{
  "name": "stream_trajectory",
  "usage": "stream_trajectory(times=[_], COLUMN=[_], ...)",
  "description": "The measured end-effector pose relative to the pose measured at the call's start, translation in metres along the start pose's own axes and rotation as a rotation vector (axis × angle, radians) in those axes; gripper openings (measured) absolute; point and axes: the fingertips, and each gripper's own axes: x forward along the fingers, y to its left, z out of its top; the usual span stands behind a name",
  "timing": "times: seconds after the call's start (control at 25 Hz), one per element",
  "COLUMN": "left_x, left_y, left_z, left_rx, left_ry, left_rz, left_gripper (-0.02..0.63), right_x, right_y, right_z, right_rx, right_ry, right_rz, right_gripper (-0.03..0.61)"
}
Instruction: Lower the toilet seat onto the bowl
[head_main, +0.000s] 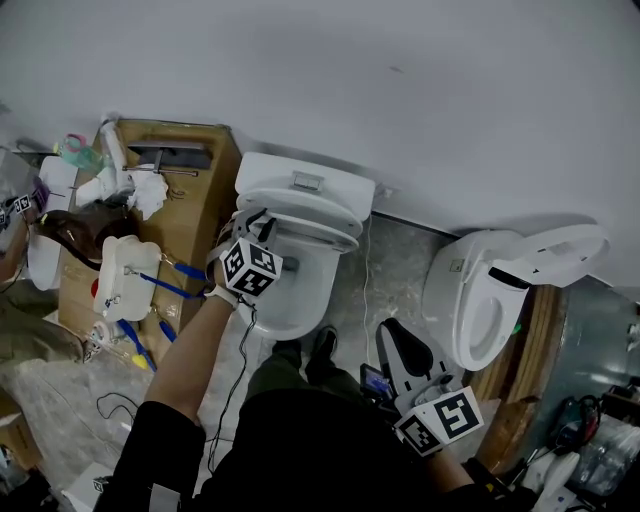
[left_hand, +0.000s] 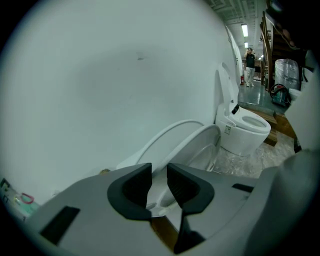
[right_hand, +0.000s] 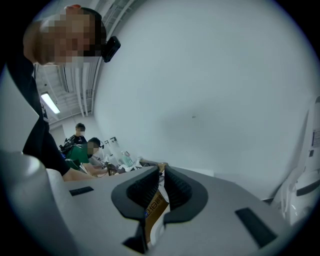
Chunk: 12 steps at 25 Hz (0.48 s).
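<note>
The toilet stands at the far edge of the floor (head_main: 398, 262), its back to the white wall (head_main: 420, 80); the toilet seat (head_main: 320, 234) is up off the bowl (head_main: 298, 300) and tilted back toward the tank, with the lid behind it. The left gripper (head_main: 258, 218) reaches in from the left side of the toilet at the seat's left rim; in the left gripper view its jaws (left_hand: 159, 172) stand a narrow gap apart, and the white rim of the toilet seat (left_hand: 184, 146) fills that gap, so the jaws look clamped on it. The right gripper (head_main: 395, 335) hangs low at the near edge of the floor, well apart from the seat, between the two toilets; in the right gripper view its jaws (right_hand: 161, 175) are together and hold nothing.

A second toilet (head_main: 470, 300) stands at the right, its lid raised; the left gripper view shows it too, farther along the same wall. To the left of the first toilet, just beside it, is a wooden box (head_main: 195, 215) with white clutter on top; blue-handled tools (head_main: 165, 287) lie on the floor near its front corner.
</note>
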Motion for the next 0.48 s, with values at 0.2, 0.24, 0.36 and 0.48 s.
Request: stream_trajectory(times=[0.2,0.24,0.36,0.48], left_x=[-0.016,-0.019,-0.027,-0.035], left_y=[-0.013,-0.015,-0.022,-0.029], left_z=[-0.011,-0.012,-0.019,-0.027], left_rx=[0.002,-0.001,-0.008,-0.019], left_ry=[0.011,0.016,0.030,0.038], left_rz=[0.004,0.005,0.012,0.020], left_gripper=[0.101,0.103,0.103,0.103], right_x=[-0.008,-0.010,-0.014,-0.018], right_y=[-0.002,-0.002,-0.001,0.002], right_z=[-0.004,-0.004,-0.005,-0.008], right_rx=[0.019,0.021,0.015,0.009], right_ry=[0.008,0.007,0.008,0.013], right_rz=[0.010,0.012,0.020,0.034], right_gripper=[0.054,0.054,0.054,0.054])
